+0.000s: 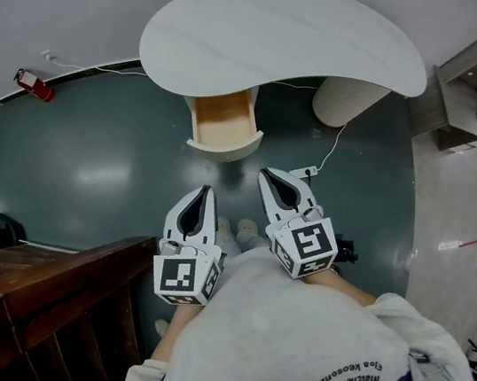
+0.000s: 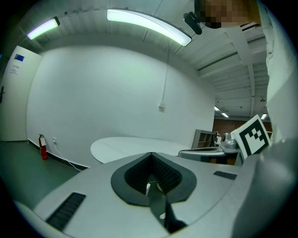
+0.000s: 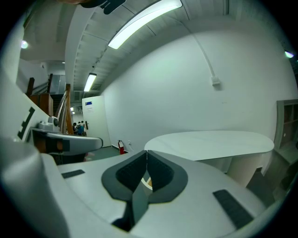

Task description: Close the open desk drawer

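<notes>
The drawer (image 1: 224,123) is found open and untouched. The left gripper (image 1: 206,192) and right gripper (image 1: 265,175) are held short of it, jaws together, empty.

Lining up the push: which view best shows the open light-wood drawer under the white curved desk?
Head view: the light-wood drawer shows from above, pulled out below the white desk. Both gripper views show only the desk's top; the drawer is hidden, bar a tan sliver in the right one.

Bright, evenly lit by ceiling strip lights (image 2: 149,25) above desk (image 1: 286,34). Soft glare on floor (image 1: 101,175) left of desk. Heavy fisheye bending, dark corners in gripper views. Sharp, no blur.
</notes>
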Demonstrator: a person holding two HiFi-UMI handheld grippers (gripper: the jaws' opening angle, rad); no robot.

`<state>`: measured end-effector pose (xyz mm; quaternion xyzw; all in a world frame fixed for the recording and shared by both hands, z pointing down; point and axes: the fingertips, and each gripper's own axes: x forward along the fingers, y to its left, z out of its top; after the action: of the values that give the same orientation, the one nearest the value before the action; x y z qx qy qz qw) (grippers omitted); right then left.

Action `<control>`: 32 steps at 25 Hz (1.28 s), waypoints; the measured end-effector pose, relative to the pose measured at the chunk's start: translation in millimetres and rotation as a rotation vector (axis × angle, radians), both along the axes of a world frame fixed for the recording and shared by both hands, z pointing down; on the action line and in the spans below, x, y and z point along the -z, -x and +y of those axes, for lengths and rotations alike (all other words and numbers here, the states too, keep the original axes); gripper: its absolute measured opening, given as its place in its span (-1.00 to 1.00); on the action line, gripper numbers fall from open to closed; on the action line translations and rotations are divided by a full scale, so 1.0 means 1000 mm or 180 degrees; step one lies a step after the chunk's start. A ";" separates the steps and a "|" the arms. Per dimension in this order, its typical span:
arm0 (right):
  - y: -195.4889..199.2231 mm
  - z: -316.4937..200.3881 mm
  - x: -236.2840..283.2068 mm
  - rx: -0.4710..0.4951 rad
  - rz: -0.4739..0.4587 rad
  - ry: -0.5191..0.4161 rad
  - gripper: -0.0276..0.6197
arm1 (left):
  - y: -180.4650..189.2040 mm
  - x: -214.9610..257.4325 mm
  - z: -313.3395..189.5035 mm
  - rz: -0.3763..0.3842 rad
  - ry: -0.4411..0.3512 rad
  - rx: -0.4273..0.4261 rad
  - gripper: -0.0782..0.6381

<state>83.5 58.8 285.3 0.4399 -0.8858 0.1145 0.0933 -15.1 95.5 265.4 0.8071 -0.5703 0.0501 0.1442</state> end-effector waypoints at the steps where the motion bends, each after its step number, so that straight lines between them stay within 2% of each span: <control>1: 0.001 -0.002 0.000 0.0005 0.0001 0.0003 -0.86 | 0.001 0.000 -0.003 0.0004 0.0003 0.0006 -0.76; 9: 0.013 -0.021 -0.001 -0.0069 0.0068 -0.0011 -0.86 | 0.018 -0.003 -0.029 0.0057 0.0006 -0.0059 -0.76; 17: 0.030 -0.056 0.003 -0.0159 0.0279 -0.0171 -0.86 | 0.033 -0.009 -0.073 0.0054 0.0056 -0.0259 -0.76; 24: 0.037 -0.079 0.005 -0.0321 0.0266 -0.0146 -0.86 | 0.039 -0.011 -0.102 0.0086 0.0063 -0.0419 -0.76; 32: 0.025 -0.098 0.006 -0.0136 0.0283 -0.0120 -0.86 | 0.030 -0.014 -0.121 0.0050 0.0120 -0.0246 -0.76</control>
<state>58.4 -39.4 278.8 0.4650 -0.8732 0.0802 0.1218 -44.7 -25.9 279.8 0.8260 -0.5365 0.0600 0.1618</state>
